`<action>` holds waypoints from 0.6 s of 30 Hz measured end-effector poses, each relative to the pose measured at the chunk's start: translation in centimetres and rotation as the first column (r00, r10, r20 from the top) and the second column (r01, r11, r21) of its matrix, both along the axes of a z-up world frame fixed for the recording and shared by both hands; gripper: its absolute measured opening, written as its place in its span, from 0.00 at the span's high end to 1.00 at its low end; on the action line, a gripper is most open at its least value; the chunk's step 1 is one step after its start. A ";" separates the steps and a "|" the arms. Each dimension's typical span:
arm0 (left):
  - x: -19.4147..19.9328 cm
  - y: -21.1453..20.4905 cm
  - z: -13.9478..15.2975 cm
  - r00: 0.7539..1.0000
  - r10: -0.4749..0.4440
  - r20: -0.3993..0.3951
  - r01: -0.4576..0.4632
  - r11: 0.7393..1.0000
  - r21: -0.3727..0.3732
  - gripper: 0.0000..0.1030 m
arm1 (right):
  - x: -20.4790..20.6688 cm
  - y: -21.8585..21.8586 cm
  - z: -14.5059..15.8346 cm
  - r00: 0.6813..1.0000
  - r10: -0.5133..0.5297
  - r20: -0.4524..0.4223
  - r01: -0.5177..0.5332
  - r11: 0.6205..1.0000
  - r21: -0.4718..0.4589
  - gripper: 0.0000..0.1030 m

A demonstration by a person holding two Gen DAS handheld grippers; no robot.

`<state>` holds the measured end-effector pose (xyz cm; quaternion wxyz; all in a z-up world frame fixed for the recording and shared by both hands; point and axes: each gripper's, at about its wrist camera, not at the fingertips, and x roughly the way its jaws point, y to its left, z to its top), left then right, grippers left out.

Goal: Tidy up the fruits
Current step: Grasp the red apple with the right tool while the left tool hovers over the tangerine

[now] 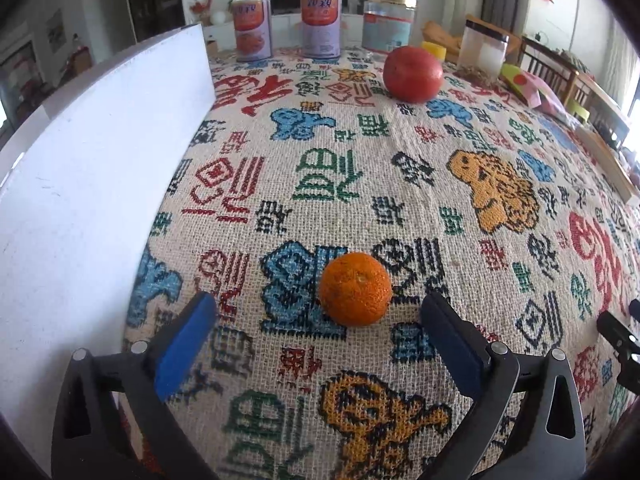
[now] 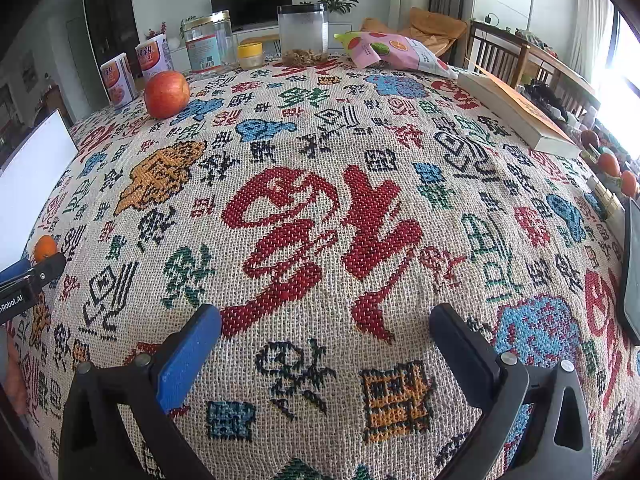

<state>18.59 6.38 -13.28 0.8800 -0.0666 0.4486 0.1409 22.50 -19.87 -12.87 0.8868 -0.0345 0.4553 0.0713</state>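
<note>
A small orange mandarin (image 1: 355,289) lies on the patterned tablecloth just ahead of my left gripper (image 1: 320,308), a little right of centre between its open fingers. A red apple (image 1: 413,74) sits farther back on the table. A white box (image 1: 100,168) stands along the left. In the right wrist view my right gripper (image 2: 325,322) is open and empty over the cloth. The apple (image 2: 167,94) is at the far left there, the mandarin (image 2: 45,247) at the left edge beside the left gripper's finger (image 2: 40,272), and the white box (image 2: 32,176) behind it.
Two cans (image 1: 253,26), a glass jar (image 1: 389,24) and a clear container (image 1: 482,50) line the table's far edge. A snack bag (image 2: 394,53), a book (image 2: 516,110) and a dark tablet (image 2: 632,272) lie on the right. Chairs stand beyond.
</note>
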 end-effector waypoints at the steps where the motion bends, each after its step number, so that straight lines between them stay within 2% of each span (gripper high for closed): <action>1: 0.0 0.0 0.0 1.000 0.000 0.000 0.000 1.000 0.000 0.00 | 0.0 0.0 0.0 1.000 -0.001 0.000 0.001 1.000 0.000 0.00; 4: 0.0 0.0 0.0 1.000 0.000 0.001 0.000 1.000 -0.001 0.00 | -0.1 0.1 0.0 1.000 0.002 -0.003 -0.002 1.000 -0.002 0.00; 6: 0.0 0.0 0.0 1.000 0.000 0.001 0.000 1.000 -0.001 0.00 | 0.4 0.4 0.2 0.999 0.038 -0.037 -0.039 0.999 -0.008 0.00; 8: 0.0 0.0 0.0 1.000 0.000 0.001 0.000 1.000 -0.001 0.00 | 2.4 1.3 1.0 0.991 0.110 -0.079 -0.106 0.993 0.048 0.01; 10: 0.0 0.0 0.0 1.000 0.000 0.001 0.000 1.000 -0.001 0.00 | 4.8 2.8 2.8 0.988 0.144 -0.051 -0.137 0.984 0.110 0.01; 13: 0.0 0.0 0.0 1.000 0.000 0.001 0.000 1.000 -0.001 0.00 | 9.8 6.8 5.2 0.978 0.210 0.005 -0.207 0.958 0.199 0.01; 16: 0.0 0.1 0.0 1.000 0.000 0.001 0.000 1.000 -0.001 0.00 | 14.6 12.7 5.9 0.966 0.253 0.043 -0.257 0.947 0.195 0.01; 18: 0.0 0.0 0.0 1.000 0.001 0.001 -0.001 1.000 -0.002 0.00 | 17.5 16.8 5.7 0.960 0.279 0.032 -0.280 0.940 0.194 0.01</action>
